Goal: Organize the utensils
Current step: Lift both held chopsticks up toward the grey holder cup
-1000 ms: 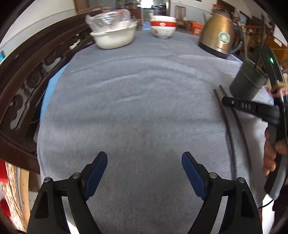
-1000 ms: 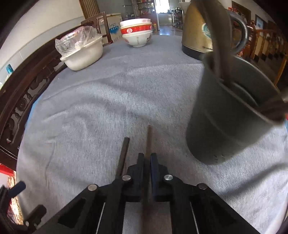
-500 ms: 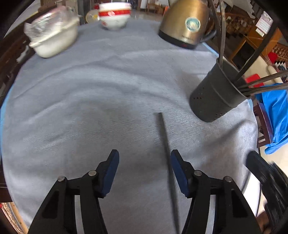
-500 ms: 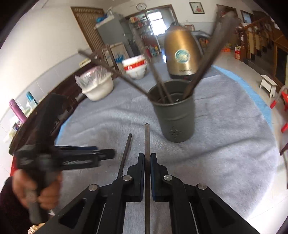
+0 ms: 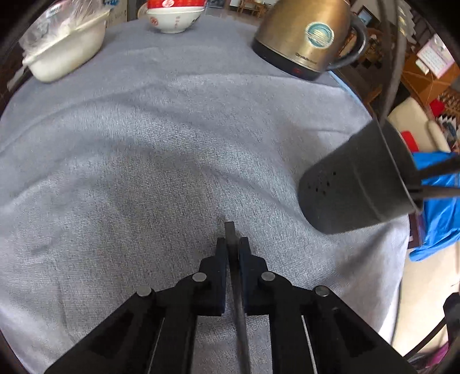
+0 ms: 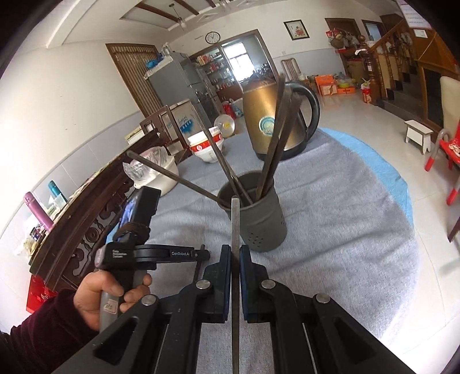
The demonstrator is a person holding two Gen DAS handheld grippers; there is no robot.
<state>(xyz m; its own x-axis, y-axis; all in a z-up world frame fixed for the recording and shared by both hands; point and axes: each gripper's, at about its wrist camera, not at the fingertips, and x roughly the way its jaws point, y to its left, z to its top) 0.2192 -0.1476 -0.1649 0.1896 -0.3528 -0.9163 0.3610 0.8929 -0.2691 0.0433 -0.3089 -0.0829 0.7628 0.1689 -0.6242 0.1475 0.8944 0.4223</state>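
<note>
Cloth, grey and soft, covers the round table so things do not slide. At 1 o'clock in the left view stands a gold kettle, pushed back out of the way with two bowls. The dark cup sits in the middle of the right view, and several chopsticks lean out of it because it is their home.

The right gripper is clenched on one chopstick, tip aimed at the cup's mouth at 12 o'clock, likely ready to drop in. The left gripper is squeezed tight on another chopstick, low over the cloth, with the cup at 3 o'clock.
</note>
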